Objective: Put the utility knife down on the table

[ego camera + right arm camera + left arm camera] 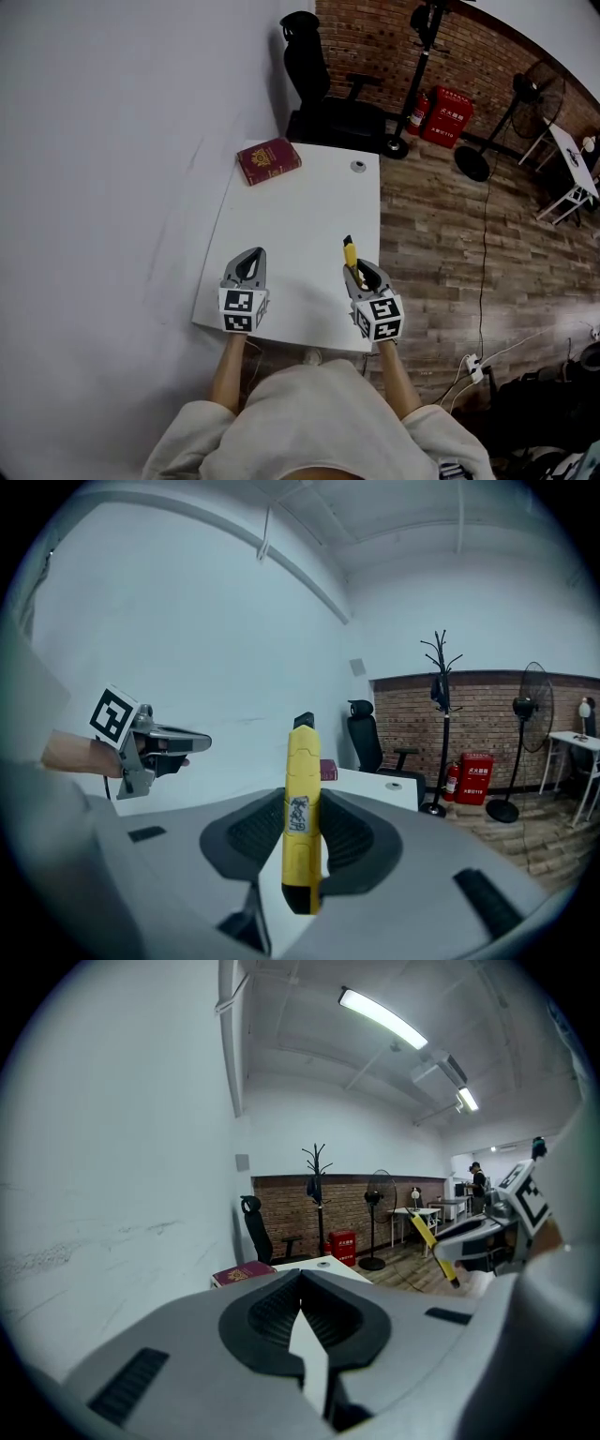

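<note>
Your left claw [254,254] is clenched and empty: its grey moulded jaws meet at the tips, and the ribbed black pads [274,1309] grip nothing. It sits over the near left edge of the bench [300,211], a smooth white rectangular top set against a plain white wall.

At the far left corner of the bench lies a dark red book [268,160] with a gold emblem too small to read. Near the far right edge is a small round grey object [358,166]; you cannot tell what it is.

Your right claw [360,271] is grasping the utility knife [302,803], a slim yellow plastic body with a black tip, standing upright between the ribbed pads. It is held over the near right part of the bench, not resting on it. Its lower end is hidden between the jaws, and its small label is illegible.

To the right lies wood-plank floor [441,244]; a brick wall [487,56] closes the far side.
</note>
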